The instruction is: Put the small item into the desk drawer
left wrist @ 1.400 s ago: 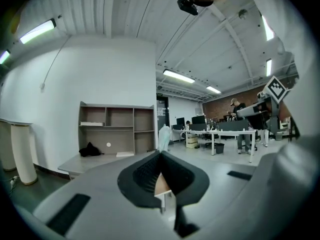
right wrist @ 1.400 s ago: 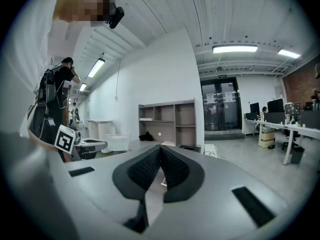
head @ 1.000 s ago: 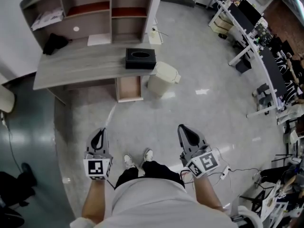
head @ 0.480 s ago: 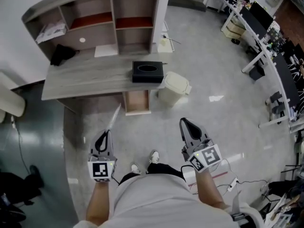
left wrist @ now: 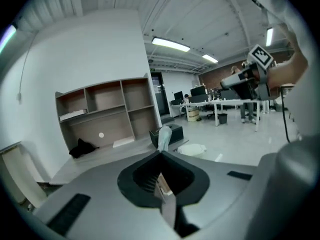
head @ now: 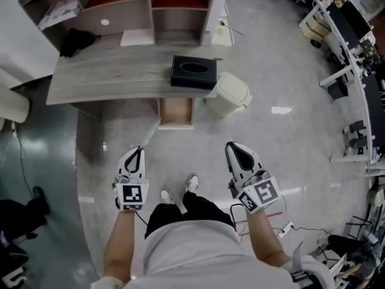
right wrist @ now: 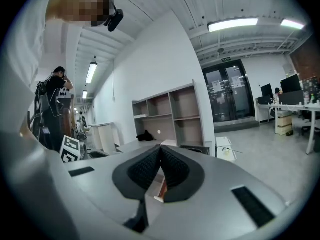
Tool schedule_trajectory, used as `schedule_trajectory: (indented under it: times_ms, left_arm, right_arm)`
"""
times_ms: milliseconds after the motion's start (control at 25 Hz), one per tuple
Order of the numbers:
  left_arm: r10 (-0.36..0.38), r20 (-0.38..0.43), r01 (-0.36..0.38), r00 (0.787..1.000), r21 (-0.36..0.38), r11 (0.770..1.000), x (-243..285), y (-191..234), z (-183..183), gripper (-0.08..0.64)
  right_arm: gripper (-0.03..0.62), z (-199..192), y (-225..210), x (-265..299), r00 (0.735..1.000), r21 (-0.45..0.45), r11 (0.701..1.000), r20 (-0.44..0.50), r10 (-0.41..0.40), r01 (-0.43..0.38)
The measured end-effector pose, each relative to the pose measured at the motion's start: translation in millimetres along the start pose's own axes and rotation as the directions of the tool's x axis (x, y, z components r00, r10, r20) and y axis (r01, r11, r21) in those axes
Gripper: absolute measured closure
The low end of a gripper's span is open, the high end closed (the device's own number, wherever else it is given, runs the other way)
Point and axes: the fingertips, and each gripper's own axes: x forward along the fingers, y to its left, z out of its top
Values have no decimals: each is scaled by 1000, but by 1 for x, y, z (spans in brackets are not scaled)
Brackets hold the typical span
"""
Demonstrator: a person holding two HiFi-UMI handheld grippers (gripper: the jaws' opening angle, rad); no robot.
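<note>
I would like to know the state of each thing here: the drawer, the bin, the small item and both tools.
drawer: open, under the desk
bin: lid shut
left tool: shut on the item
item: held, sticking out past the left tool's tips
right tool: shut, empty

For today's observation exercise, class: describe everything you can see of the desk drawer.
The drawer is a shallow rectangular box. It looks like wood, brownish inside with a paler rim. It stands open, pulled out from under the desk's front edge, just below the black box. Its inside looks empty. A pale bin stands on the floor close to its right. Nothing but the desk is seen touching it.
</note>
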Motion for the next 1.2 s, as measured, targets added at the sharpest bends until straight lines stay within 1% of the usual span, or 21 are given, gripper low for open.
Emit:
schedule_trajectory:
  times_ms: [160,240,320,440,520,640,800,1000,1200]
  left_arm:
    - [-28,-90,32,996,45,998,60,-10,-58,543]
    - [-37,-125,48,991,86,995,84,-17,-82,543]
    - [-37,-159,59,987,139,988,103,-22,-97,543]
    - [-33,-204,82,978,237,968,137,-33,-121,543]
    - [-38,-237,107,971,285,953,161,-44,-143,543]
    - [-51,-291,154,955,342,927,184,-53,-168,543]
    - [-63,-347,199,936,372,907,215,-65,-199,542]
    - [-76,-395,244,915,394,886,244,-79,-225,543]
    - [-77,-432,284,899,439,853,263,-90,-249,543]
  right_arm:
    - [569,-38,-13,27,999,8,1000,-39,22,-21]
    - [569,-56,-19,34,998,11,1000,-60,26,-25]
    - [569,-66,-23,37,996,17,999,-80,29,-27]
    - [569,-88,-37,44,994,30,999,-108,26,-23]
    - [569,-108,-49,49,992,40,999,-125,22,-17]
    - [569,-122,-54,55,990,57,998,-140,18,-11]
    - [569,-141,-65,60,987,76,997,-159,16,-4]
    - [569,-164,-85,61,981,99,995,-194,10,10]
    - [569,-186,-96,67,975,125,992,-221,20,8]
